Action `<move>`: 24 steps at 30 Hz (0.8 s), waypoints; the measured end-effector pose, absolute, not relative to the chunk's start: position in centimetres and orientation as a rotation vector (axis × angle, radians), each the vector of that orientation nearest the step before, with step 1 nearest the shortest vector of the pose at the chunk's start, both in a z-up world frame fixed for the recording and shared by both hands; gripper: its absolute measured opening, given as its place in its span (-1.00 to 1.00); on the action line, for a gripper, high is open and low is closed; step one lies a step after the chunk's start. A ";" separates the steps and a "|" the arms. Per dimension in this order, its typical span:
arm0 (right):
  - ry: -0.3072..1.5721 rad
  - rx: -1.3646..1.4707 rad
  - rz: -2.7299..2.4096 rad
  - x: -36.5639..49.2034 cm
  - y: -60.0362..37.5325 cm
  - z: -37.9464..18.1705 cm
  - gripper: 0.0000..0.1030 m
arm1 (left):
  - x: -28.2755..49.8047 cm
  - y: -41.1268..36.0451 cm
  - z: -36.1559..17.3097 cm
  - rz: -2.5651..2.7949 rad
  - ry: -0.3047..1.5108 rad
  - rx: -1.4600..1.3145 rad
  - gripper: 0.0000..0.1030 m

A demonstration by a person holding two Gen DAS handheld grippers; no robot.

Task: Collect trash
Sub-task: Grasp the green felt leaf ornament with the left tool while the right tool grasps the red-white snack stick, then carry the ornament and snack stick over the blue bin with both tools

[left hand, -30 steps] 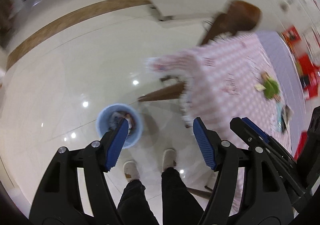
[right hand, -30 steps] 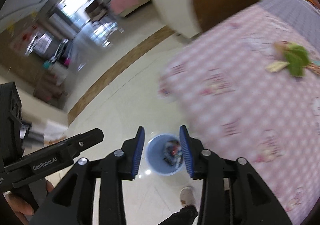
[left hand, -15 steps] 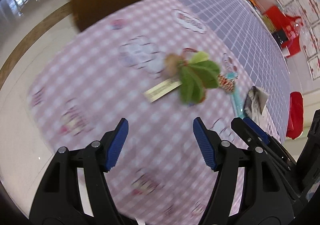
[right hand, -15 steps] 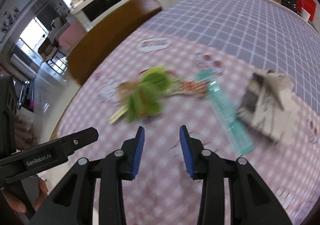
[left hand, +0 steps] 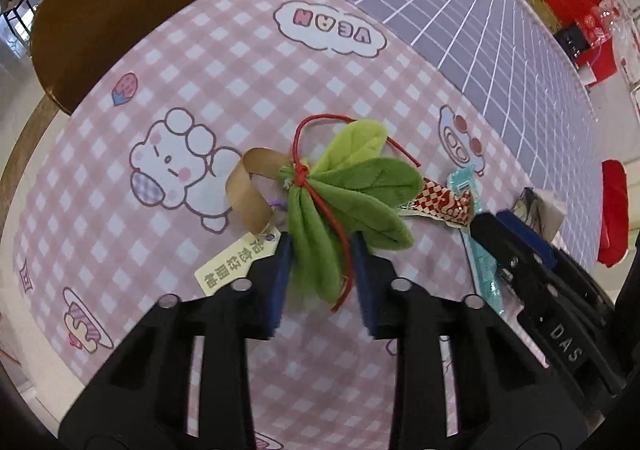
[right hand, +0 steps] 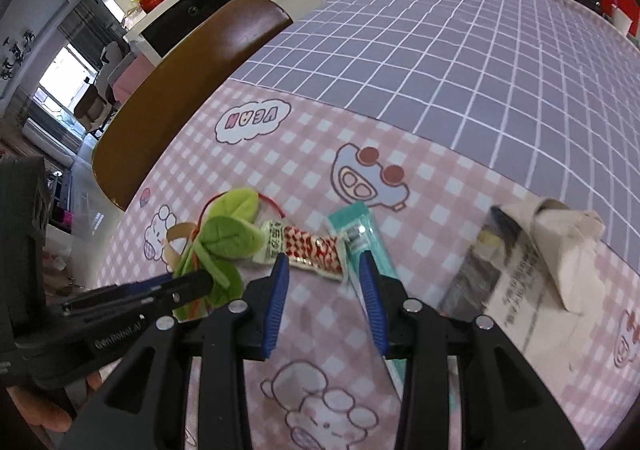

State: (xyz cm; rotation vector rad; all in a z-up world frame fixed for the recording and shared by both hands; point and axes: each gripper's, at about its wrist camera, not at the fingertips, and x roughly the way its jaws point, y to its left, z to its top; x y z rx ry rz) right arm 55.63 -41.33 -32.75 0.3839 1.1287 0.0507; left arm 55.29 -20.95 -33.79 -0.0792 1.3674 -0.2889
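**Four bits of trash on the table, none lifted yet**

We've got our left gripper (left hand: pixel 320 270) down over the green plush leaf charm with the red cord (left hand: pixel 352 190). Its blue pads (left hand: pixel 280 282) sit either side of the lower leaves, narrowed but not obviously squeezing, so we'd call it half-closed around the charm, not a real pinch yet. The blur makes contact hard to judge.

Our right gripper (right hand: pixel 323 290) is spread, with nothing between its pads. It hovers just short of the red-and-white checked snack wrapper (right hand: pixel 316 246), and one pad sits over the teal plastic packet (right hand: pixel 368 242).

As for progress: everything we see is lying on the pink gingham tablecloth (right hand: pixel 440 178), including the crumpled newspaper with white tissue (right hand: pixel 540 250) off to the right. So all four pieces are left to collect, and no bin is in view.

Room-wise, the trash sits in one tight row, wrapper touching charm and packet, so the grippers crowd each other. The purple grid cloth (right hand: pixel 460 50) beyond is open. The brown wooden chair back (right hand: pixel 192 66) stands at the far edge, well apart.
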 end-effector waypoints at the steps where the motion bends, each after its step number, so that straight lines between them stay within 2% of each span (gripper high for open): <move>1: 1.131 0.385 0.054 55.9 -41.2 -32.9 -0.30 | 55.4 -20.8 -33.8 -0.283 1.361 -0.081 -0.77; 4: 1.141 0.381 0.059 56.8 -41.1 -33.9 -0.30 | 55.5 -20.2 -33.2 -0.281 1.326 -0.129 -0.84; 10: 1.141 0.338 0.067 57.8 -40.3 -34.9 -0.31 | 55.5 -19.4 -31.0 -0.303 1.247 -0.169 -0.85; 11: 1.138 0.316 0.070 57.9 -40.0 -34.9 -0.45 | 55.5 -19.3 -30.6 -0.305 1.237 -0.179 -0.85; 12: 1.148 0.296 0.072 58.0 -39.7 -35.1 -0.70 | 55.5 -19.2 -30.3 -0.308 1.231 -0.184 -0.85; 17: 1.146 0.272 0.091 57.7 -39.1 -34.5 -0.79 | 54.8 -18.5 -28.4 -0.322 1.178 -0.217 -0.85; 24: 1.091 0.305 0.098 56.3 -38.2 -31.1 -0.81 | 53.1 -15.6 -25.1 -0.319 1.096 -0.264 -0.86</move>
